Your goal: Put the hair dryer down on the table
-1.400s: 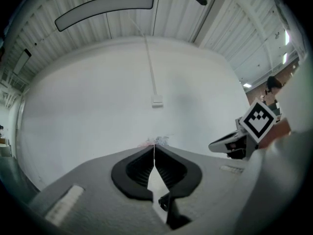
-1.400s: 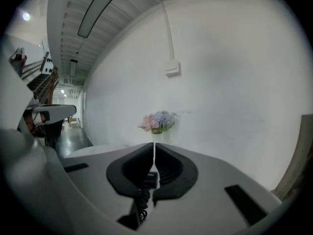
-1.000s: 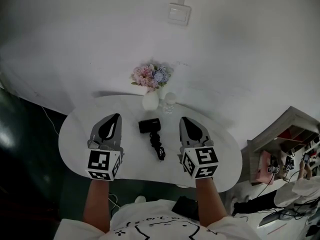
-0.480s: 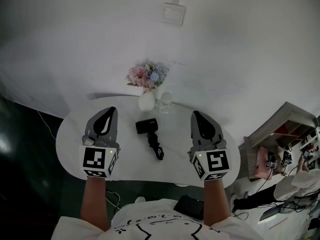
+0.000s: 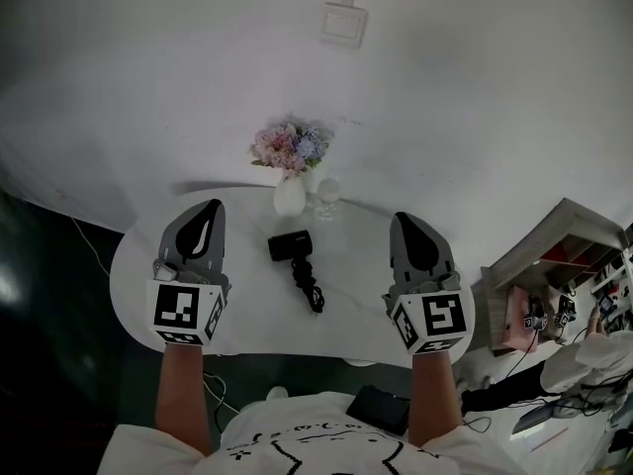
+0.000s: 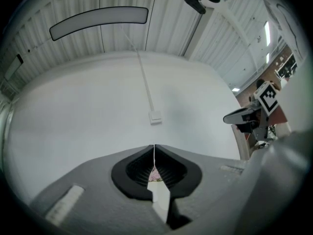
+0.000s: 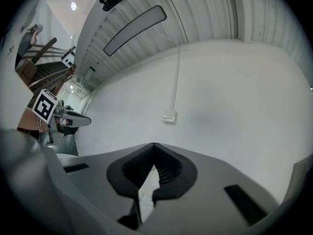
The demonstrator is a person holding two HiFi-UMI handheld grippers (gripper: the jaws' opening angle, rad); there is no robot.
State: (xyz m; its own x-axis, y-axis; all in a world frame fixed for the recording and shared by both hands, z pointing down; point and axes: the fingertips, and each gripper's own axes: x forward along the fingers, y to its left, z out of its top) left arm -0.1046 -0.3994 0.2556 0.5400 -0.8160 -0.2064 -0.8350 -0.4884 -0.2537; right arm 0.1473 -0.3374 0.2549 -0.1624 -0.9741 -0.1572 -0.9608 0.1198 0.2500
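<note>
A black hair dryer (image 5: 292, 246) lies on the white oval table (image 5: 356, 305), its coiled black cord (image 5: 308, 290) trailing toward me. My left gripper (image 5: 211, 206) hovers left of it, shut and empty. My right gripper (image 5: 404, 220) hovers right of it, also shut with nothing in it. Both are held above the table and tilted up. In the left gripper view the jaws (image 6: 154, 148) meet in a closed line with only wall behind. The right gripper view shows the same closed jaws (image 7: 154, 146) against the wall.
A white vase of pink and blue flowers (image 5: 290, 171) and a small clear glass (image 5: 327, 199) stand at the table's far edge by the wall. A wall socket plate (image 5: 344, 25) is above. A shelf unit (image 5: 564, 255) stands to the right, dark floor to the left.
Both grippers have moved outward and apart from the hair dryer, the left further left, the right further right. The dryer has stayed in place on the table.
</note>
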